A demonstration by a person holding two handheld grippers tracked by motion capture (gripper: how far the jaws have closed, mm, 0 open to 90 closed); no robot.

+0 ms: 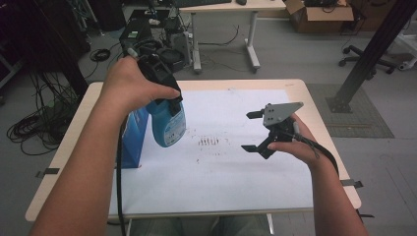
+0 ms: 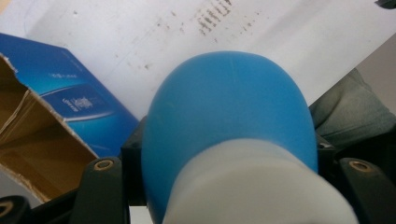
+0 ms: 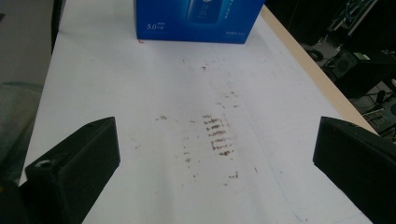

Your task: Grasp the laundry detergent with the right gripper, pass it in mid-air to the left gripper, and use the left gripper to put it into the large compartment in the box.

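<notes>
Left gripper [image 1: 169, 105] is clamped on the blue bottle [image 1: 168, 123], jaws pressing its sides; right gripper [image 1: 255, 132] stands with jaws wide apart and nothing between them.

Table [image 1: 74, 142]: carries a white paper sheet [image 1: 221, 172] bearing dark scuff marks [image 1: 209, 141] near its centre.

Blue box [image 1: 134, 142]: stands upright on the left part of the sheet, top flaps torn open, cardboard interior visible in the left gripper view [image 2: 28, 140].

Bottle: held clear of the table, just beside the box and above its level, its rounded blue end pointing down toward the sheet [image 2: 229, 107].

Status, as judged: extraction of the bottle from the box appears complete. Remaining: setting the bottle down on the sheet, or passing it to the right gripper, which hovers well apart over the right side.
</notes>
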